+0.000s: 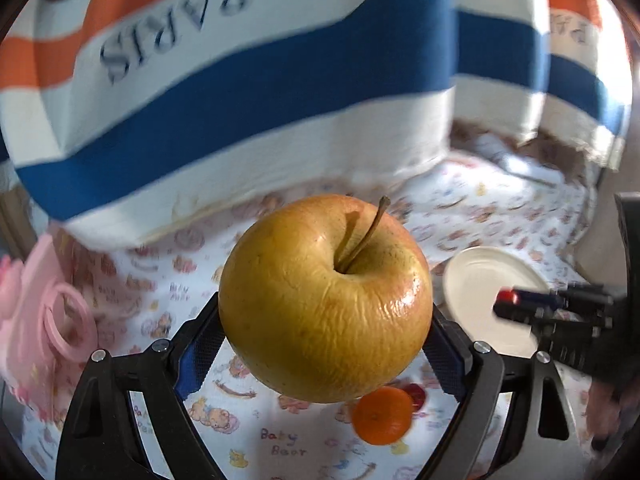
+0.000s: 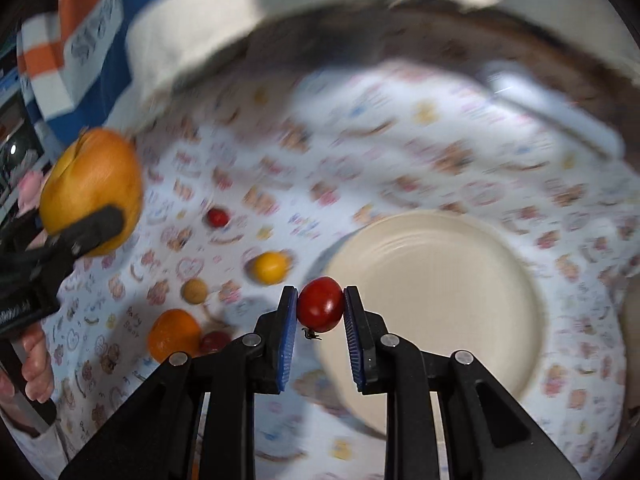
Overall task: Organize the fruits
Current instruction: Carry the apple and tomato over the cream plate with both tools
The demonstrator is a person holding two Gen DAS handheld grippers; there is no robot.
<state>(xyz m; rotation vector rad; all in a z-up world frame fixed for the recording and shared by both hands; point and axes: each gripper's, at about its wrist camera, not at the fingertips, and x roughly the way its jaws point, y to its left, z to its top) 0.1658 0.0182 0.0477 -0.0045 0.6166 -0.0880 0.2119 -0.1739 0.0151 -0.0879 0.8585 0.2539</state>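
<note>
A large yellow apple (image 1: 326, 300) with a wrinkled skin and a stem hangs above the cloth, and my left gripper (image 1: 326, 336) is shut on its sides. The right wrist view shows the same apple (image 2: 90, 184) at the far left. My right gripper (image 2: 320, 306) is shut on a small red cherry tomato (image 2: 320, 308), held above the near edge of a cream plate (image 2: 440, 292). The right gripper (image 1: 506, 298) also shows in front of the plate (image 1: 480, 280) in the left wrist view. On the cloth lie an orange mandarin (image 2: 174, 334), a yellow fruit (image 2: 270, 267), a small tan fruit (image 2: 195, 290) and two red tomatoes (image 2: 218, 217).
A cloth printed with bears (image 2: 400, 152) covers the table. Striped cushions marked PARIS (image 1: 240, 80) stand along the back. A pink toy (image 1: 44, 312) lies at the left. A person's hand (image 2: 36, 364) grips the left tool's handle.
</note>
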